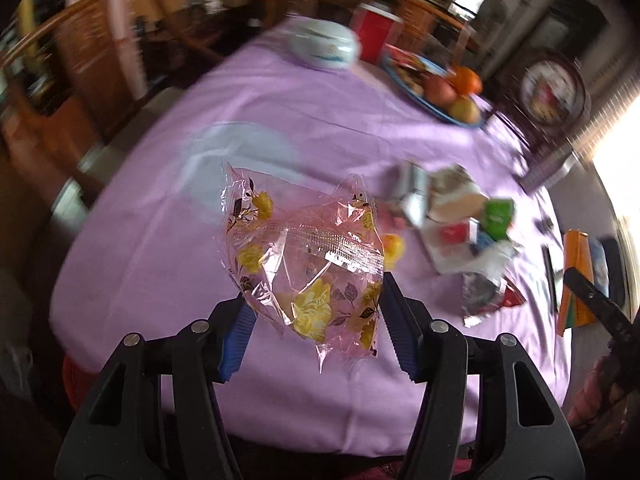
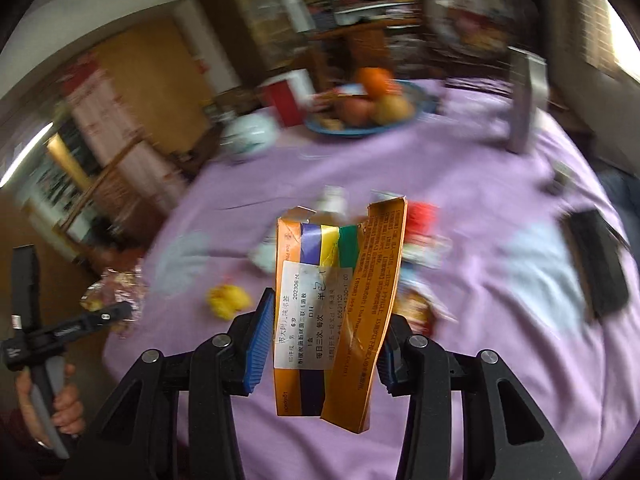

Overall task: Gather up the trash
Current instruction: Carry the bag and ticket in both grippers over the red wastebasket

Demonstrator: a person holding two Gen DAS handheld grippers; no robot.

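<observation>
My left gripper (image 1: 316,312) is shut on a clear pink plastic wrapper with yellow flowers (image 1: 308,264) and holds it above the purple tablecloth (image 1: 160,240). My right gripper (image 2: 326,344) is shut on a flattened orange medicine carton with a white label (image 2: 336,308), also held above the table. A pile of trash lies mid-table: silver foil packs, a green box (image 1: 498,216), a red-and-white wrapper (image 1: 460,240) and a yellow scrap (image 1: 394,246), which also shows in the right wrist view (image 2: 226,300). The orange carton shows at the right edge of the left wrist view (image 1: 576,280).
A blue fruit plate (image 1: 440,110) with apples and an orange sits at the far side, beside a white lidded bowl (image 1: 324,46) and a red box (image 1: 374,34). A black flat object (image 2: 596,260) lies at the table's right. Wooden chairs (image 1: 92,52) surround the table.
</observation>
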